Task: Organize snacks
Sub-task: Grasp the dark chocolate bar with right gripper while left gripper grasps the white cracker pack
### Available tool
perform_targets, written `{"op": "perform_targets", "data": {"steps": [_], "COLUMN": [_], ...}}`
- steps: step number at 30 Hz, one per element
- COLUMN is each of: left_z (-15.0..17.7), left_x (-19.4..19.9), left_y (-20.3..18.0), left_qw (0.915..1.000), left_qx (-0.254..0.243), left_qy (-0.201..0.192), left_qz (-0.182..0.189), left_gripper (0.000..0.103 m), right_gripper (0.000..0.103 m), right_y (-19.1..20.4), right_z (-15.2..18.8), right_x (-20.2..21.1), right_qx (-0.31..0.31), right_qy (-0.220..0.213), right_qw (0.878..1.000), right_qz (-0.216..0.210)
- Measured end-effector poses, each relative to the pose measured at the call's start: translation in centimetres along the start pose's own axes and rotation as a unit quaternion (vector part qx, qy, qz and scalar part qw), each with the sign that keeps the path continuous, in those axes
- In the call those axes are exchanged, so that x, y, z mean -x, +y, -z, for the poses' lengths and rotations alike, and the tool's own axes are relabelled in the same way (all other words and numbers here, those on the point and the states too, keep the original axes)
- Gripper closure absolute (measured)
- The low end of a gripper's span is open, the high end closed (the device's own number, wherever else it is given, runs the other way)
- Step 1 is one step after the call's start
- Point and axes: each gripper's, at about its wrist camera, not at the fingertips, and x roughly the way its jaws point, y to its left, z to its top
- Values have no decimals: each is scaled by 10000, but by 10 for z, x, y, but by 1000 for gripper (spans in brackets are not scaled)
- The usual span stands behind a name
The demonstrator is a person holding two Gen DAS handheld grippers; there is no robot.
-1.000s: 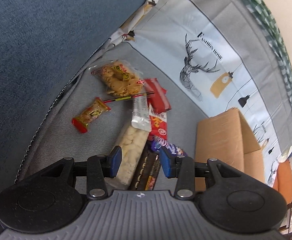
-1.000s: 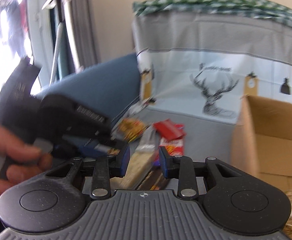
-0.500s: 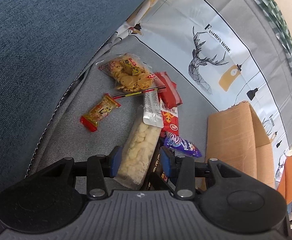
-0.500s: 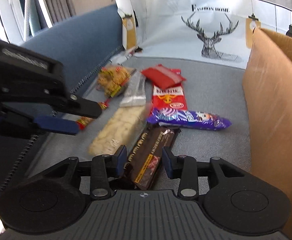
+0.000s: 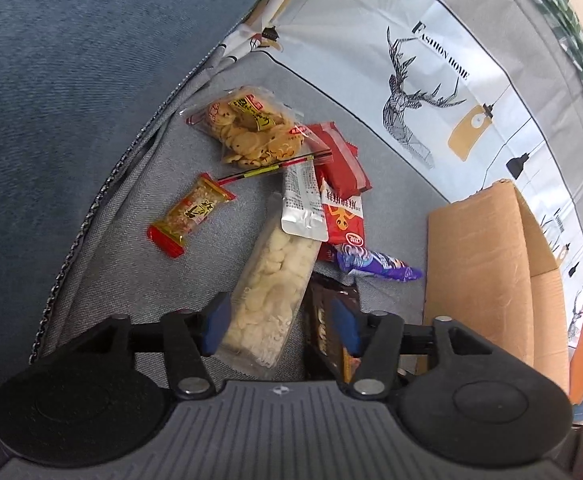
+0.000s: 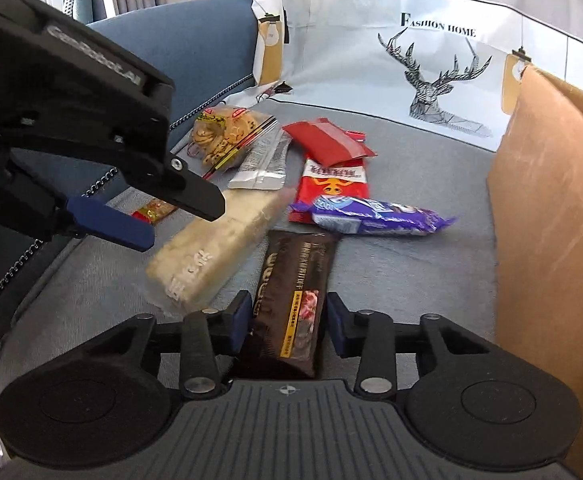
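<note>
We hold our left gripper (image 5: 279, 330) over the long pack of pale crackers (image 5: 271, 292); its jaws are opening, and the pack lies between them, not squeezed; our right gripper (image 6: 287, 322) is low on the grey cushion (image 6: 411, 264), and its jaws are closing around the dark brown bar (image 6: 291, 308), not pressing it yet; the purple pack (image 6: 371, 216) and the red packs (image 6: 333, 184) lie just behind; the cardboard box (image 6: 551, 240) stands at the right.

Cardboard box (image 6: 551, 240) cut off at right edge; dark snack pack's (image 6: 291, 308) near end behind tool body.
</note>
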Motion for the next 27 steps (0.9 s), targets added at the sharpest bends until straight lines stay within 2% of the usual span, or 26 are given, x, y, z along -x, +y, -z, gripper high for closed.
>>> {"op": "perform_targets", "data": {"steps": [2, 11, 27], "left_z": [1, 0, 2], "left_x": [-4, -22, -45], "left_y": [-4, -13, -39], "left_qw": [9999, 9969, 9870], "left_qx": [-94, -570, -1357], "left_qy": [38, 206, 153], "left_qz": [-86, -503, -853], "left_gripper": [30, 30, 33], "right_gripper": [63, 61, 58], "right_y": [-4, -10, -10], "right_z": [0, 6, 8], "right_x": [4, 13, 9], "right_qx": [-8, -34, -29], "right_qy": [64, 433, 378], "right_qw": [10000, 9989, 9992], "right_qz": [10, -190, -148]}}
